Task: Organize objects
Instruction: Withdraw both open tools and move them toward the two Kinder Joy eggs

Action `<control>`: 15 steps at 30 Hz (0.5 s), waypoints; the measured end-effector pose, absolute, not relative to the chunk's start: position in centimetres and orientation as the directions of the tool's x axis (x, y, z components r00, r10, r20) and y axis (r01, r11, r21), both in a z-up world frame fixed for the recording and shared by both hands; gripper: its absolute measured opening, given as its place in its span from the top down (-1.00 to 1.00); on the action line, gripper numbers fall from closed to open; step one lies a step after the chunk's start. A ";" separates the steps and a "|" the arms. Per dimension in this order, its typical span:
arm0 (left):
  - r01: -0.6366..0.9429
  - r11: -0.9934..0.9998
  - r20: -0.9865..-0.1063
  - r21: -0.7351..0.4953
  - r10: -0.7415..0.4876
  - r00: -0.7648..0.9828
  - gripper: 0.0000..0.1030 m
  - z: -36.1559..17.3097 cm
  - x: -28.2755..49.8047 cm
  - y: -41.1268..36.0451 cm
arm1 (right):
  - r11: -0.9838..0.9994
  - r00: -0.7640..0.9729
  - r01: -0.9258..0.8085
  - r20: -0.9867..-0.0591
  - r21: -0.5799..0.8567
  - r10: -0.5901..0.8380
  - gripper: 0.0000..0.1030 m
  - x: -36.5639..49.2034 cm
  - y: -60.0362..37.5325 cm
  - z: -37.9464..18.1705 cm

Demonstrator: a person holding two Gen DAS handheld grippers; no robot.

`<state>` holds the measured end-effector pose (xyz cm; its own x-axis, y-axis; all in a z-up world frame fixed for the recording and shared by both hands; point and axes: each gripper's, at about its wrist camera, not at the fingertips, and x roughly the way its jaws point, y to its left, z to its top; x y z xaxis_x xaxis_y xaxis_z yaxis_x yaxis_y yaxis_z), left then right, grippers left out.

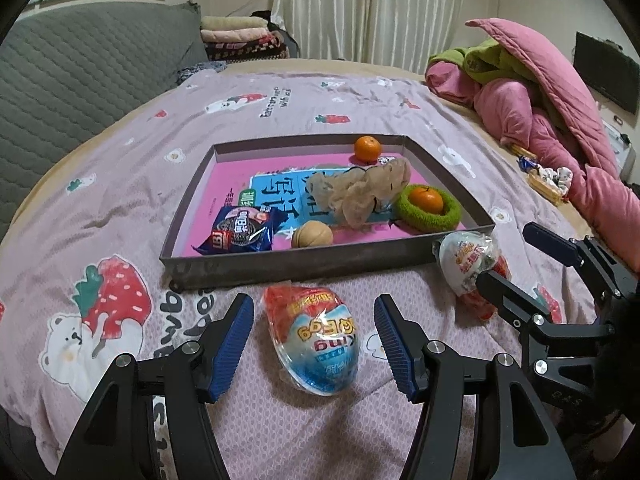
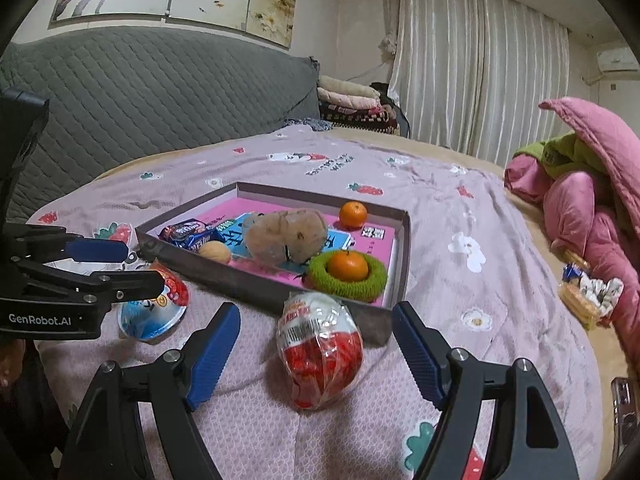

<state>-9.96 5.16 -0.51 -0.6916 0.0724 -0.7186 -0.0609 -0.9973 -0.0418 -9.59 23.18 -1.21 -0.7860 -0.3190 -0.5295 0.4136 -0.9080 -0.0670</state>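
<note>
Two wrapped toy eggs lie on the bed in front of a shallow grey tray point(image 1: 296, 266) point(image 2: 224, 280). A blue-and-red egg point(image 1: 314, 340) point(image 2: 154, 312) lies between the open fingers of my left gripper point(image 1: 314, 344), untouched. A red-and-white egg point(image 2: 320, 350) point(image 1: 470, 264) lies between the open fingers of my right gripper point(image 2: 316, 354), untouched. The tray holds a cookie packet point(image 1: 242, 232), a walnut point(image 1: 312, 234), a beige plush point(image 1: 360, 190), an orange point(image 1: 367, 148), and a second orange point(image 1: 428, 199) in a green ring point(image 1: 428, 216).
The bed has a pink strawberry-print cover point(image 1: 100, 184). Pink and green quilts point(image 1: 540, 92) are piled on the right, with snack packets point(image 2: 588, 292) beside them. A grey padded headboard point(image 2: 160, 92) stands behind. The left gripper's body point(image 2: 52, 280) shows at the right wrist view's left edge.
</note>
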 end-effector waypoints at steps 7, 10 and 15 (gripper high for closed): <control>-0.066 -0.997 -0.741 -0.051 0.082 -0.667 -0.25 -1.8 -10.0 5.4 | -0.912 -0.759 0.407 -0.577 -0.058 -0.302 -0.51 -10.2 23.2 -2.6; -0.069 -0.997 -0.746 -0.047 0.081 -0.662 -0.25 -2.3 -10.0 5.6 | -0.912 -0.749 0.406 -0.592 -0.056 -0.297 -0.51 -10.4 23.0 -3.0; -0.072 -0.996 -0.752 -0.050 0.085 -0.654 -0.25 -2.7 -10.1 5.7 | -0.911 -0.729 0.410 -0.619 -0.052 -0.292 -0.51 -11.0 22.6 -3.8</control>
